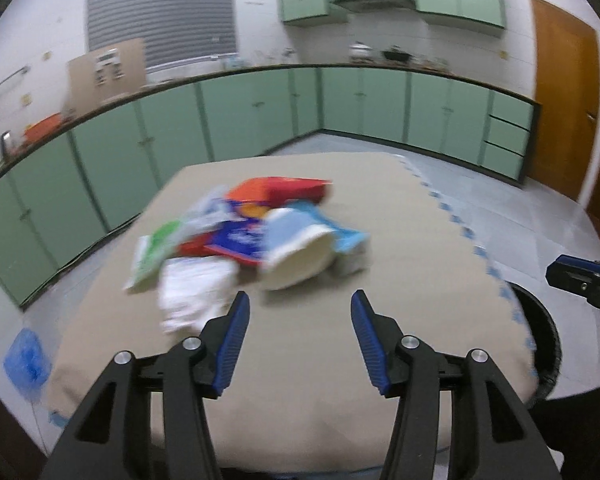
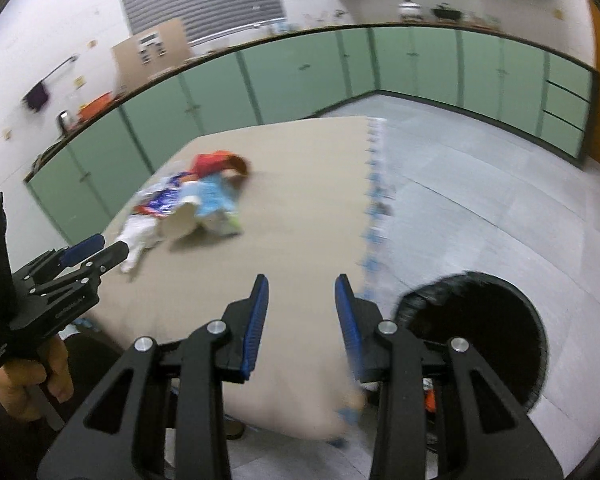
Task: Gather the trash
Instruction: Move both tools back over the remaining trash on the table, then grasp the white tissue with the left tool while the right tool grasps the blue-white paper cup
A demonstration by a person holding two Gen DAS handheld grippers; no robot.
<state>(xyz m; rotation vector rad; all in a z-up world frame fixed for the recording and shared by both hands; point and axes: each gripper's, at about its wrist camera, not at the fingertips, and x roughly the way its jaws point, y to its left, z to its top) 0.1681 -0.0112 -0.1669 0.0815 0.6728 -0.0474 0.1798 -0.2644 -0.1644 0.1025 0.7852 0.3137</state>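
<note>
Trash pile (image 1: 244,236) sits untouched on table (image 1: 400,216) – both grippers, left (image 1: 296,312) & right (image 2: 301,294), gape wide w/ nothing held, bin (image 2: 488,332) waiting, so basically all left to do

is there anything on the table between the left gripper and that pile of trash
Nothing visible. The open left gripper faces the pile across bare beige tabletop. The crumpled white paper lies just beyond its left jaw, with the tipped white paper cup straight ahead. Both frames are motion-blurred.
</note>
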